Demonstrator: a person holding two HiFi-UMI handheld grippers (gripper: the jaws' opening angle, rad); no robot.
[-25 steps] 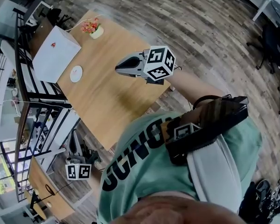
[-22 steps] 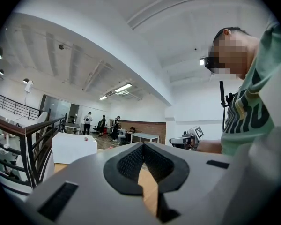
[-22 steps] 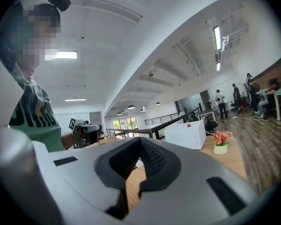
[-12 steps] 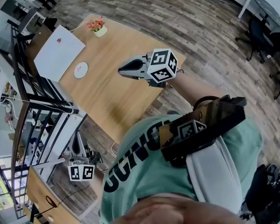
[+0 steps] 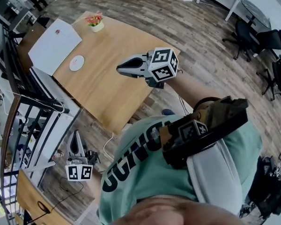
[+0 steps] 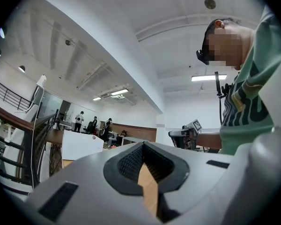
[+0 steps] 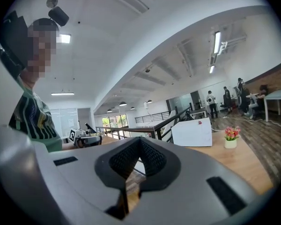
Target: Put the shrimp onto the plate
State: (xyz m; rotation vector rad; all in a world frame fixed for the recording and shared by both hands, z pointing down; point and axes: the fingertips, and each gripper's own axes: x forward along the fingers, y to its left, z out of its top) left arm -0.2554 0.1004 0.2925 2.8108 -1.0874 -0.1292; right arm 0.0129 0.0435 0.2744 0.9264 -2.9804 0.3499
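Note:
No shrimp shows in any view. A small white round plate (image 5: 76, 63) lies on the wooden table (image 5: 107, 83), next to a white box (image 5: 54, 45). My right gripper (image 5: 118, 69) hovers over the table's near part, pointing toward the plate, jaws shut and empty; its own view shows the tips (image 7: 139, 140) meeting with nothing between. My left gripper (image 5: 76, 134) hangs low at the left, off the table over the floor, also shut and empty, its tips (image 6: 143, 145) closed together. Each gripper view shows the other gripper across from it.
A flower pot (image 5: 95, 23) stands at the table's far end, the pot (image 7: 231, 138) also showing in the right gripper view. A black railing (image 5: 18, 86) runs along the table's left side. Office chairs (image 5: 253, 34) and desks stand at the far right on the wood floor.
The table, plate and box have slid up and left in the head view as the person moved. The left gripper's jaws have come into sight at lower left. Both stay shut.

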